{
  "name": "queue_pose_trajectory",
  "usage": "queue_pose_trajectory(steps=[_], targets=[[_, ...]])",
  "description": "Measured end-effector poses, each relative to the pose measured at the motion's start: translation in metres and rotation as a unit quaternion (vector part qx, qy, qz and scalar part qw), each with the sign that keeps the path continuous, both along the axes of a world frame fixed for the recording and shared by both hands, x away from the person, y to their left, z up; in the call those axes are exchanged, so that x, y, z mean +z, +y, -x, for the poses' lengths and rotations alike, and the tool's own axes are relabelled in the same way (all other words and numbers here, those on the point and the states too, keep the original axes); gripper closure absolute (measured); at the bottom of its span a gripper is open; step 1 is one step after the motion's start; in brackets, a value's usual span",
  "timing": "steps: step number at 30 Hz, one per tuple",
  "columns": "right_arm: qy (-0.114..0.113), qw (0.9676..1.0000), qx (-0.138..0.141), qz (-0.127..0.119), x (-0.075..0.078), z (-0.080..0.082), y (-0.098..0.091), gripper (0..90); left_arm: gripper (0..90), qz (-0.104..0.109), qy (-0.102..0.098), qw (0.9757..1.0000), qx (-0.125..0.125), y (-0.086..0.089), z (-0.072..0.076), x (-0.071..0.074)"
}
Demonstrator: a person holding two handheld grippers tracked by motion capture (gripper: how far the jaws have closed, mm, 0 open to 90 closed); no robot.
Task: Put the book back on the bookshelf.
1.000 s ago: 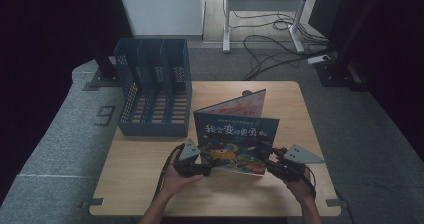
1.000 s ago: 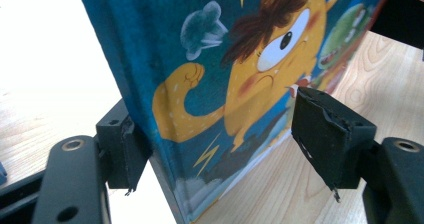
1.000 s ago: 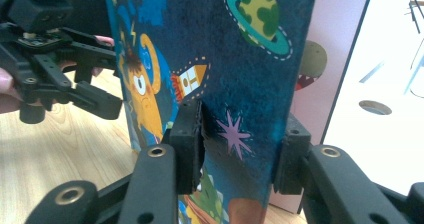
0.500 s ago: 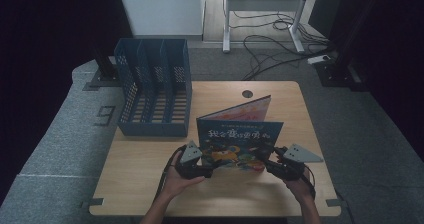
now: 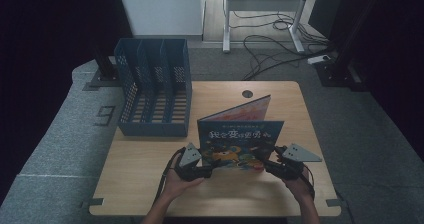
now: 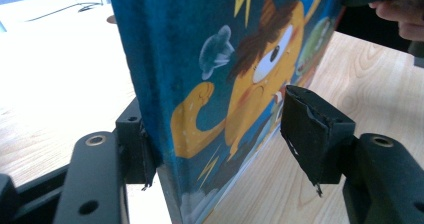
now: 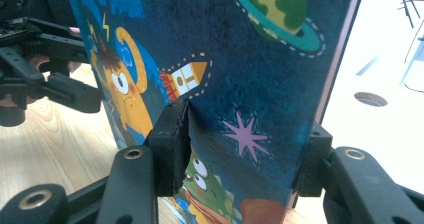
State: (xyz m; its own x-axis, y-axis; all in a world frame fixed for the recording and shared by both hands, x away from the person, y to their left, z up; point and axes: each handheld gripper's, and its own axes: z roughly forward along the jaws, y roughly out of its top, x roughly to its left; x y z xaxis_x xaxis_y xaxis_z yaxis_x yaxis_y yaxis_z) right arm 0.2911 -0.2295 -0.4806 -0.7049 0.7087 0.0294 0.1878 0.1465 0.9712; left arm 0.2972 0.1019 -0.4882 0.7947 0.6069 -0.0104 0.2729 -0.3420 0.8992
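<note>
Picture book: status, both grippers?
Left gripper jaws just closing, one pad off the picture book. Right gripper jaws just opening, pads touching it. Picture book upright, fanned open. File rack stands apart, far left.

High view overlooks table (image 5: pixel 150 179); gripper views closely share book (image 6: pixel 240 59).

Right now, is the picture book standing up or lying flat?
Standing up: the picture book rests on its bottom edge on the table, covers parted.

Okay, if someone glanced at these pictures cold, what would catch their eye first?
A bright blue picture book standing partly open on the near middle of the wooden table, with the left tongs and right tongs at its two lower corners. Behind it, at the table's far left, stands a blue slotted file rack.
</note>
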Motion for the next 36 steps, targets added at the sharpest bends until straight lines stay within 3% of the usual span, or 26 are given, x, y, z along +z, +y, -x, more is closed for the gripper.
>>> queue_pose_trajectory(steps=[20, 28, 36], targets=[[0.012, 0.9994, -0.028, 0.015, -0.010, -0.006, -0.004, 43.5, 40.5, 0.003, -0.007, 0.9998, -0.017, -0.007, 0.008, 0.001], [0.015, 0.9980, -0.059, 0.019, -0.014, -0.008, -0.005, 41.7, 40.6, 0.002, -0.013, 0.9994, -0.031, -0.013, 0.012, 0.002], [0.020, 0.9978, -0.060, 0.023, -0.018, -0.011, -0.003, 40.3, 40.8, 0.003, -0.015, 0.9995, -0.028, -0.015, 0.013, 0.001]])
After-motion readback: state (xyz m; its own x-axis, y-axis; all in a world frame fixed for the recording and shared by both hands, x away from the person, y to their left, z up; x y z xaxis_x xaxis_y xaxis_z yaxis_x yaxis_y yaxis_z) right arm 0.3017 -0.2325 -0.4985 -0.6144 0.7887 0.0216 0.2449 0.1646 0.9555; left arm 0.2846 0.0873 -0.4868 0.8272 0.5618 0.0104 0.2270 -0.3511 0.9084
